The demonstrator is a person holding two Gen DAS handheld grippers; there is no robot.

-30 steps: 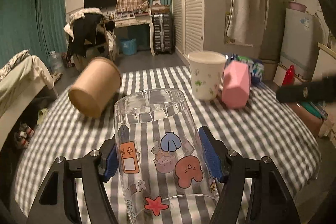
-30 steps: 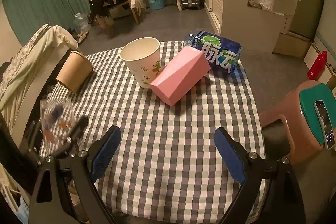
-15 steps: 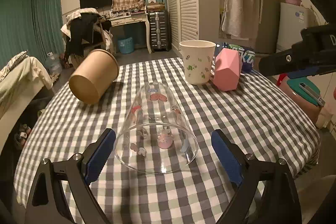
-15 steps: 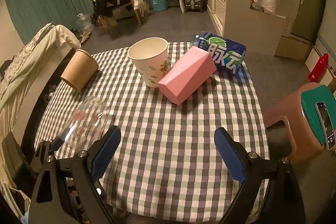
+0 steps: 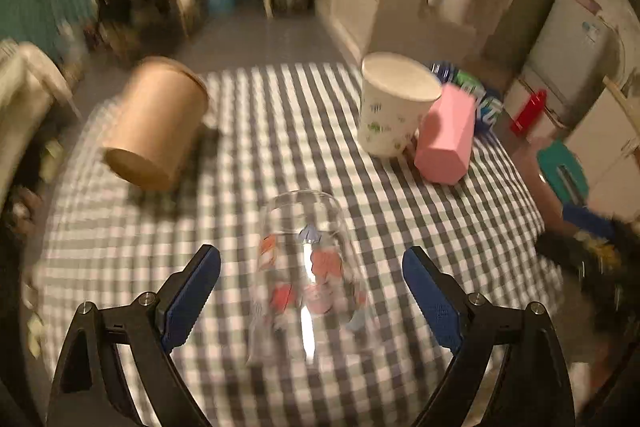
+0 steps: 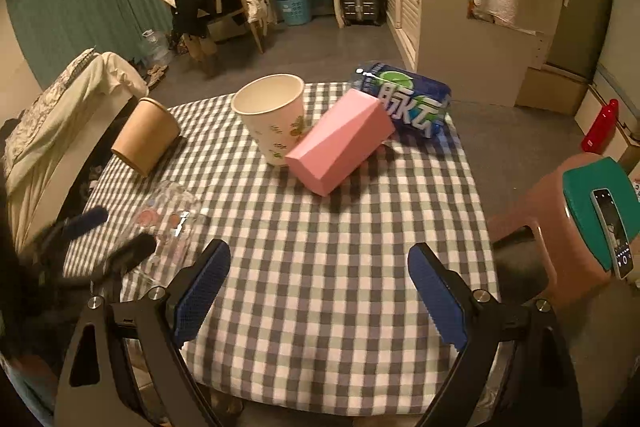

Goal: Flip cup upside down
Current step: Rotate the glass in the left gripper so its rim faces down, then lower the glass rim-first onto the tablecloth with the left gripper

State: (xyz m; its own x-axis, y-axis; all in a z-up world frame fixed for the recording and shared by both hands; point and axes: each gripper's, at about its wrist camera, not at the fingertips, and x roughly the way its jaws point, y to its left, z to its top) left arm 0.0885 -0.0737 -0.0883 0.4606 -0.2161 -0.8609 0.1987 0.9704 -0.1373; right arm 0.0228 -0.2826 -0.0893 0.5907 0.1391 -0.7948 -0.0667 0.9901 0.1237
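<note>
A clear glass cup with cartoon stickers (image 5: 308, 267) stands upside down, mouth down, on the checkered tablecloth (image 5: 280, 147). My left gripper (image 5: 312, 291) is open, its blue pads either side of the cup and apart from it. The cup also shows in the right wrist view (image 6: 168, 227) at the table's left, with the blurred left gripper beside it. My right gripper (image 6: 320, 291) is open and empty above the table's near edge.
A brown paper cup (image 5: 156, 131) lies on its side at the left. A white paper cup (image 6: 276, 123) stands upright beside a pink box (image 6: 340, 143) and a blue bottle pack (image 6: 408, 103). A stool with a phone (image 6: 600, 219) stands right of the table.
The left gripper opened and let go of the glass cup, which now stands mouth down on the table. The left gripper has risen and tilted down. The right gripper barely moved.
</note>
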